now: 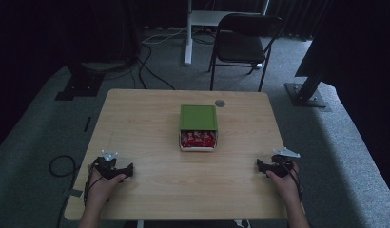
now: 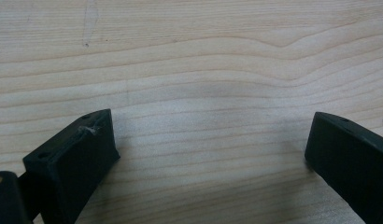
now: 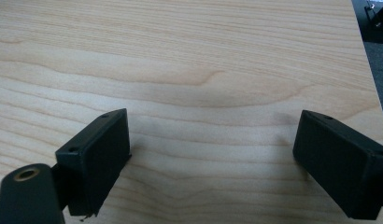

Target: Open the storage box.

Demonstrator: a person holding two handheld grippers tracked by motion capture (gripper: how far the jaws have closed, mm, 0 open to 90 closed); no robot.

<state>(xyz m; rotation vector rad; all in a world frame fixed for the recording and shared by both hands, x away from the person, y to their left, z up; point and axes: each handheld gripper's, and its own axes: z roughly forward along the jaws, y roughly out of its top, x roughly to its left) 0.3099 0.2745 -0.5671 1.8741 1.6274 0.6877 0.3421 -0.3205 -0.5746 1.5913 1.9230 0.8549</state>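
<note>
Left gripper (image 1: 128,171) resting low on the near left part of the wooden table (image 1: 150,190), held by the left hand (image 1: 103,183), jaws spread wide with only bare wood grain between them in the left gripper view (image 2: 210,154). Right gripper (image 1: 260,165) at the near right edge of the table, held by the right hand (image 1: 282,179), jaws also spread wide over bare wood in the right gripper view (image 3: 213,154), holding nothing. Well apart from both grippers, in the middle of the table, a small box (image 1: 198,140) with a green lid (image 1: 198,117) slid toward the far side, so that red packets (image 1: 198,138) show in the near open part. Beyond the far table edge, a black folding chair (image 1: 240,45) on grey carpet.
</note>
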